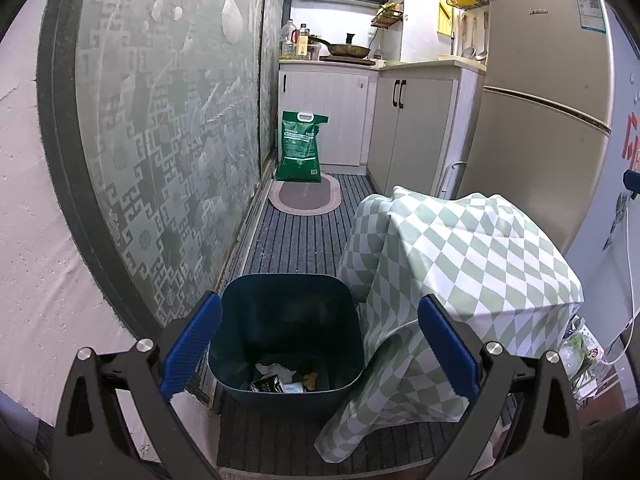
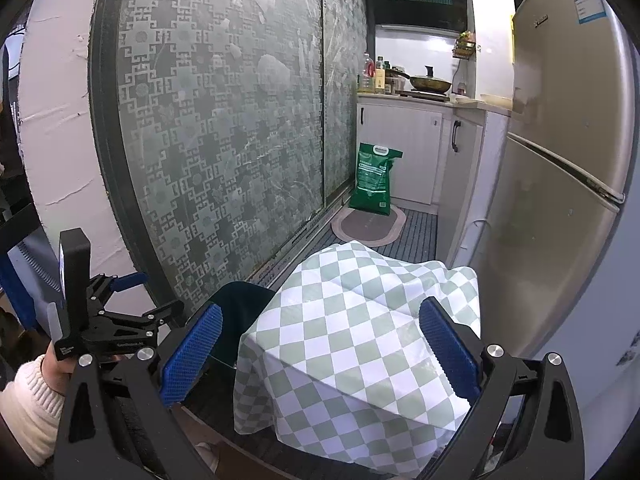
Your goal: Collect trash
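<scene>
On the floor beside the checked cloth (image 1: pixel 460 248), the bin (image 1: pixel 286 332) holds what looks like scraps, and with the left gripper (image 1: pixel 320 344) and right gripper (image 2: pixel 320 348) both wide and empty, finding more trash comes next.

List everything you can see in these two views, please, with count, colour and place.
bin: one, dark blue, on the floor by the sliding door, trash in its bottom
checked cloth: one, green and white, draped beside the bin
sack: one, green, against the far cabinets
mat: one, oval, before the sack
fridge: one, beige, right
pan: one, on the counter
left tool: open, above the bin
right tool: open, over the cloth
</scene>
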`<state>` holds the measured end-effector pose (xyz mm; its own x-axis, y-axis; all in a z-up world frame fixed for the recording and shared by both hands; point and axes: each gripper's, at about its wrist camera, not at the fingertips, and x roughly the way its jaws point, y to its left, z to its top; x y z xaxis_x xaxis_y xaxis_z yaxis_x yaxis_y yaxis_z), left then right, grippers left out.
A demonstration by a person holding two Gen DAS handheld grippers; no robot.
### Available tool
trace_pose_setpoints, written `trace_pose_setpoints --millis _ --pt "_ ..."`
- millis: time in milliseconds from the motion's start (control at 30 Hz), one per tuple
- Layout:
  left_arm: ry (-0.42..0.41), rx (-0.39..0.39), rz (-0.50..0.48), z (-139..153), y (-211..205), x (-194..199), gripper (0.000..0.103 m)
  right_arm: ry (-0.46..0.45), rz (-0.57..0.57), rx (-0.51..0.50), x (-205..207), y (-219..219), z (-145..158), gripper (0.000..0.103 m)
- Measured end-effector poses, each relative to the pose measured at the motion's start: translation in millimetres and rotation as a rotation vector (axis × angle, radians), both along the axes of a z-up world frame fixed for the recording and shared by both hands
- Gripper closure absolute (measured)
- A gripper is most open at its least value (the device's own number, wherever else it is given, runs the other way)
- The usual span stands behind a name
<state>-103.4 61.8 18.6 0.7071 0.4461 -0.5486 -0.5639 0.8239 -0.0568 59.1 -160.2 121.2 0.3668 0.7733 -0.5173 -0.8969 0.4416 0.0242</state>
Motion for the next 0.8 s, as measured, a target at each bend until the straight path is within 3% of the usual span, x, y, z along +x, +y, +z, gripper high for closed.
trace_pose_setpoints --millis 200,800 --pt "-0.014 -0.033 -0.005 1.1 3.6 -1.5 0.003 0.001 0.000 -0.008 0.0 1.1 -2.6 0.003" --pt "-0.008 -0.032 -0.011 0.5 3.4 -0.3 0.003 0.001 0.003 -0.013 -0.4 3.0 -5.1 0.003"
